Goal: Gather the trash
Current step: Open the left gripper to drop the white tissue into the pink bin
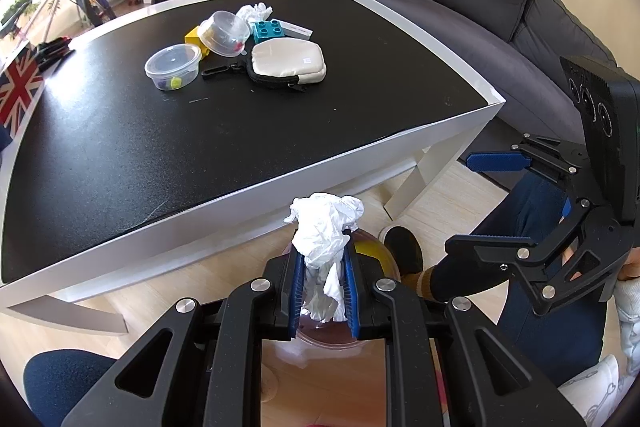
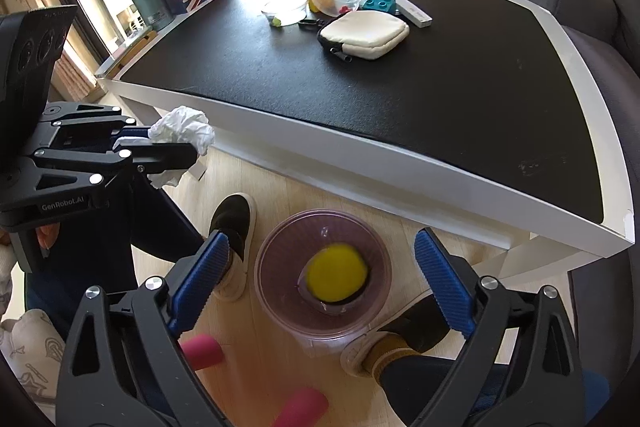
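My left gripper [image 1: 323, 291] is clamped on a crumpled tissue [image 1: 326, 231], above the clear bin [image 2: 322, 275]. My right gripper [image 2: 322, 287] is spread wide, empty, also over the bin.

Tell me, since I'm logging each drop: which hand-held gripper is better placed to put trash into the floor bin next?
Left. The left hand-held gripper is already shut on a crumpled tissue and hangs off the table edge, near the bin. The right hand-held gripper is open and empty.
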